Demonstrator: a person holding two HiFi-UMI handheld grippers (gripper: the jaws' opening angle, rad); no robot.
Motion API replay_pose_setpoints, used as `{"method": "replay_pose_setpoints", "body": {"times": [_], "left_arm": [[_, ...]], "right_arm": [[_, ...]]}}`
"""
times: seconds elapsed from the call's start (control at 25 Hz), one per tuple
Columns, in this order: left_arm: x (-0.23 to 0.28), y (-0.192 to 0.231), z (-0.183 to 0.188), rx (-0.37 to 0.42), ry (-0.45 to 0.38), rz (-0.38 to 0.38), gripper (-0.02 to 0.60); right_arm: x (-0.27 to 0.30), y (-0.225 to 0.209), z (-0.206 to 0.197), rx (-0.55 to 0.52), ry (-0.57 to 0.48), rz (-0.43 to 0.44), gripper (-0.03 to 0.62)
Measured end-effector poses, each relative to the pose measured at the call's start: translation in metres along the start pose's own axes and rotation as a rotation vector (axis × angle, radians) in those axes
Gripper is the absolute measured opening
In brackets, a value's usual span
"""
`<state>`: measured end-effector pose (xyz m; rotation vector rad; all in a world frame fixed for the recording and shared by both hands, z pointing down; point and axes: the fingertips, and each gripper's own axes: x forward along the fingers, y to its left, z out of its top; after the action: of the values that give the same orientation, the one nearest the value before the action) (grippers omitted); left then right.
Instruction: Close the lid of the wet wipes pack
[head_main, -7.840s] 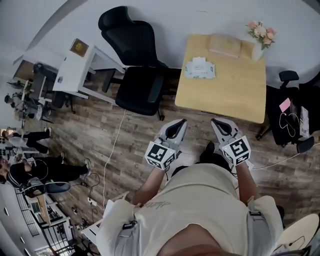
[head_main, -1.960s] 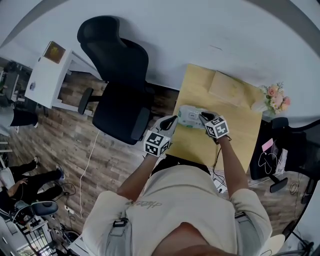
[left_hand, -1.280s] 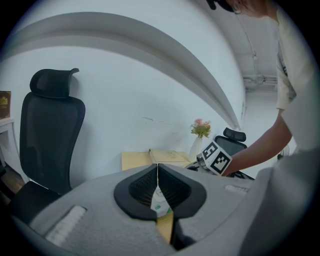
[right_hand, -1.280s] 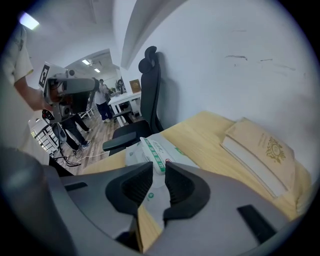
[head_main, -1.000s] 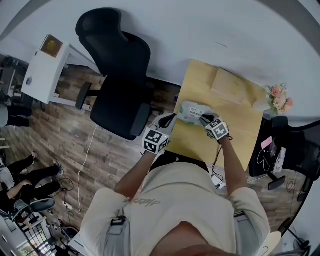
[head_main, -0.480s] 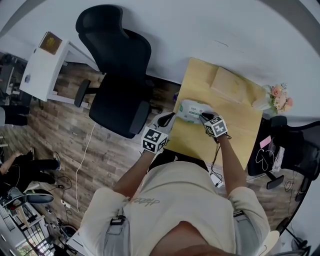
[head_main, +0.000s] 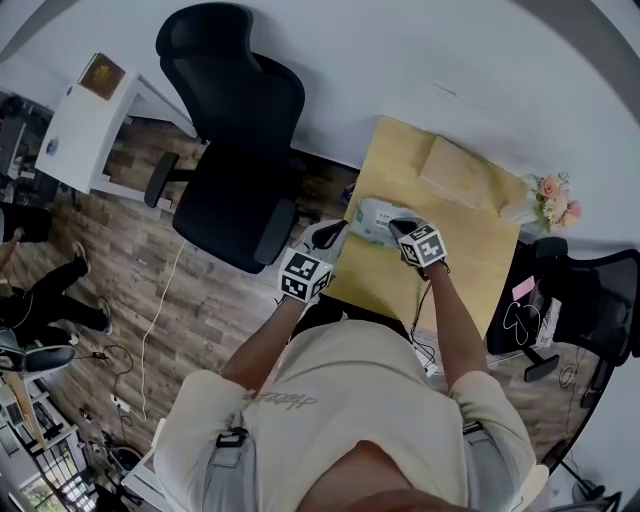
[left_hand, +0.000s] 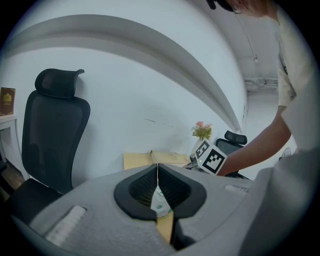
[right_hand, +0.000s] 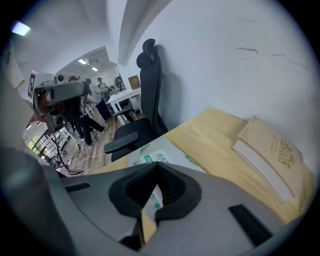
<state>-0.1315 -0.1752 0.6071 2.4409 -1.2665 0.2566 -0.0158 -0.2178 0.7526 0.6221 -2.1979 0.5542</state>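
Wet wipes pack (head_main: 372, 214) by the tabletop's (head_main: 470, 255) left edge, probably soft, light, apt to slide; best pressed from above, not pinched; left hand-held gripper (head_main: 336, 230) and right hand-held gripper (head_main: 399, 227) both closed, empty.

Wipes pack (head_main: 376, 218) white, apparently green-printed.

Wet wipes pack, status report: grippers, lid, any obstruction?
Right gripper jaws shut, over the wet wipes pack. Left gripper jaws shut, at its end. Lid hidden under right gripper. Book well apart.
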Motion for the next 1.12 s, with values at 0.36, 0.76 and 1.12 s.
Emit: {"method": "replay_pose_setpoints", "body": {"times": [0.36, 0.76, 1.12], "left_arm": [[-0.004, 0.001, -0.003, -0.01, 0.004, 0.01, 0.018], [-0.001, -0.001, -0.005, -0.017, 0.012, 0.011, 0.018], [0.0, -0.015, 0.004, 0.007, 0.002, -0.015, 0.018]], "right_arm": [[0.018, 0.001, -0.015, 0.007, 0.089, -0.02, 0.003], [0.024, 0.0, -0.017, 0.029, 0.12, -0.055, 0.003], [0.018, -0.002, -0.018, 0.113, 0.071, -0.082, 0.002]]}}
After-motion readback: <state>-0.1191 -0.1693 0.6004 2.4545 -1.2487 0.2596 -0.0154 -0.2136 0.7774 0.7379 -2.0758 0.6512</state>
